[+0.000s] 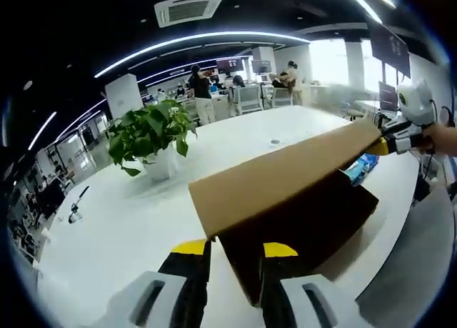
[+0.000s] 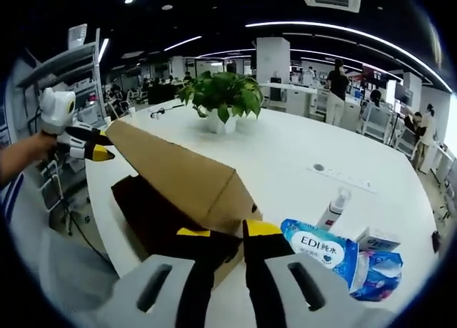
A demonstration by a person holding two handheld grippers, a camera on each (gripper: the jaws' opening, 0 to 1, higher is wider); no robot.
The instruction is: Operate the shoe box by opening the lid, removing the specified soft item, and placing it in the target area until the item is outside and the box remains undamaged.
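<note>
At the bottom of the left gripper view, the left gripper (image 1: 234,253) is clamping one corner of the cardboard lid (image 1: 282,174), jaws closed on its edge. The right gripper (image 2: 218,235) is pinching the opposite corner of the same lid in the right gripper view, jaws also closed on it. Each gripper is also showing at the far end of the lid in the other's view.

The lid is sitting raised and tilted above the shoe box (image 2: 153,214). Box interior is lying in dark shadow under the lid; contents are hidden, so I cannot tell where the soft item is or whether it is inside.

The box is resting on a white table (image 1: 128,214). Just beside it in the right gripper view, a blue wet-wipe pack (image 2: 321,251) marked EDI, a small white bottle (image 2: 334,208) and more blue-white packets (image 2: 378,264) are lying on the table, partly cut off by the view edge.

Further back, a potted plant (image 2: 223,99) is standing mid-table. Behind it, an open office is running off with desks, monitors, ceiling light strips and several people standing, too small to make out.
</note>
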